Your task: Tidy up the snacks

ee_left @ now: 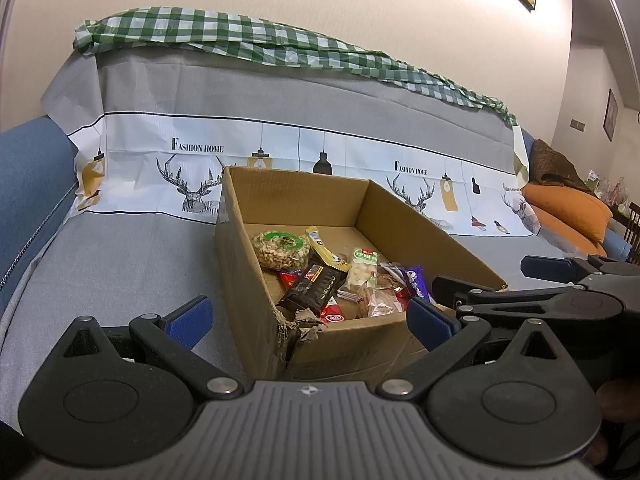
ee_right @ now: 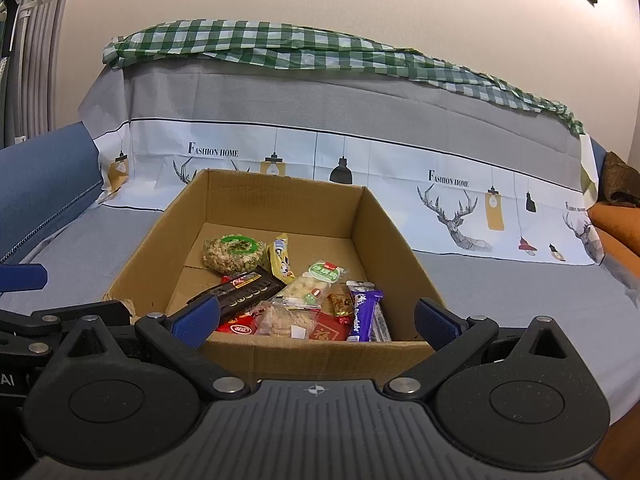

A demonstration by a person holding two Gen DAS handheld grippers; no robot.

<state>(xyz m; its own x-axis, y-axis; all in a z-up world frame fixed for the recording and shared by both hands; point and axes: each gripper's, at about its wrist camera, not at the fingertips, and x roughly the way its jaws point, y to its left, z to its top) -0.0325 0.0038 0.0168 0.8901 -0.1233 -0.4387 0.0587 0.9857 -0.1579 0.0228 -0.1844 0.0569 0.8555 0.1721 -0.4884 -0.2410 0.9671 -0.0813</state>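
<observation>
Clearly the left gripper (ee_left: 310, 322) and right gripper (ee_right: 318, 320) hang before the open brown cardboard box (ee_right: 280, 196), jaws apart and empty. From left: round clear nut bag (ee_right: 233, 253), black bar wrapper (ee_right: 244, 290), purple chocolate wrapper (ee_right: 366, 310), all inside. A torn near corner (ee_left: 296, 326) could snag.

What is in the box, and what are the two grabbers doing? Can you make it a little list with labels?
place: cardboard box on a covered sofa
box: open top, one near corner torn
snacks inside: bag of nuts, black bar, purple bar, yellow bar, green-label pack
snacks outside: none seen
left gripper: open, empty, before the box
right gripper: open, empty, before the box
</observation>
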